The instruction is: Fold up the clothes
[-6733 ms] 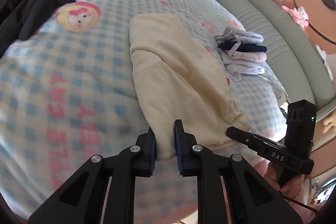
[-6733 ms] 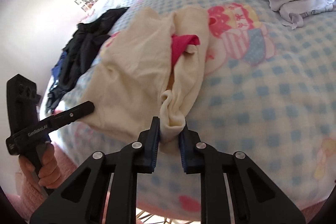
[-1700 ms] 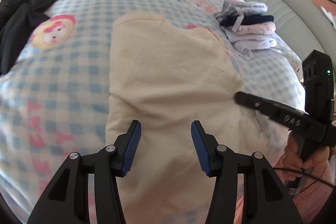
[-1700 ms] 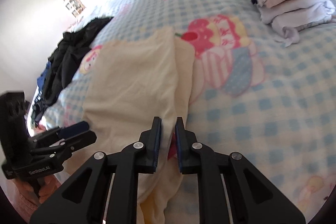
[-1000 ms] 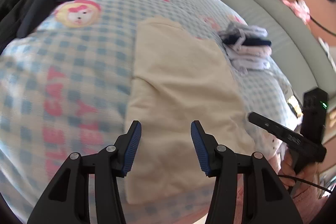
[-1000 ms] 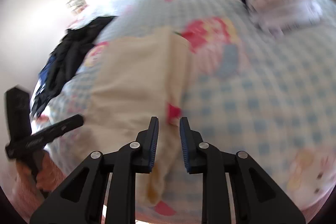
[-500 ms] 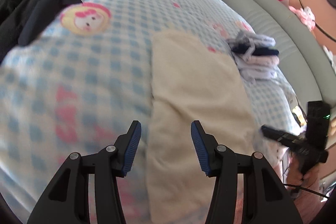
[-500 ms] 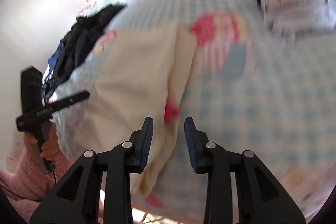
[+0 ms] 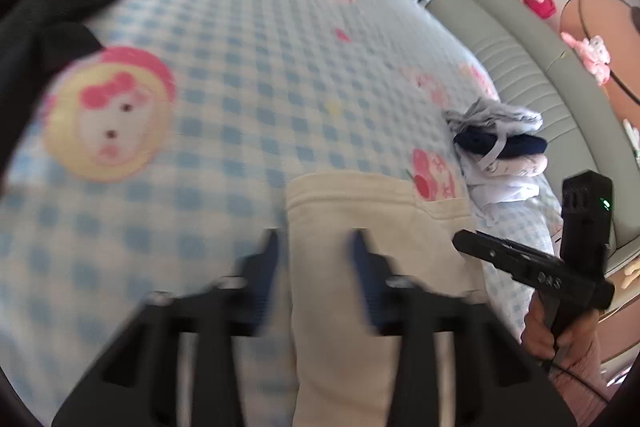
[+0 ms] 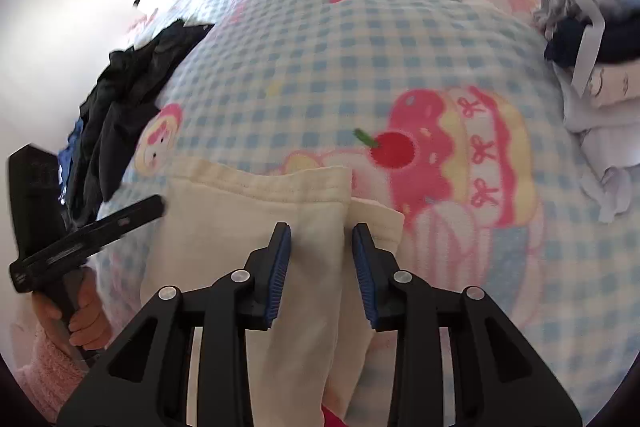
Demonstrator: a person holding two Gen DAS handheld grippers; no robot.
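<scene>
I have the cream garment (image 10: 256, 247) lying flat on the checked bedspread (image 9: 248, 75), its hemmed far edge straight across and its near part running off towards me past the bed's edge. A second layer peeks out along the right side, so it looks folded lengthwise already, though I can't say how many folds lie under there. My left gripper (image 9: 314, 259) hangs over the garment's left edge with its jaws spread and nothing between them; that view is blurred. My right gripper (image 10: 322, 259) sits over the right-hand fold line, jaws spread too, gripping nothing. A stack of folded clothes (image 10: 600, 75) waits off to the right, and a dark heap (image 10: 132, 99) lies to the left.

My judgement is that a crosswise fold comes next. To do it well I want both grippers to bite at matching points on the left and right edges, catching every layer, the peeking one included. Then I'd lift evenly and lay edge on edge so the hem stays square. A red scrap shows near the bottom of the right view; I can't tell what it is
</scene>
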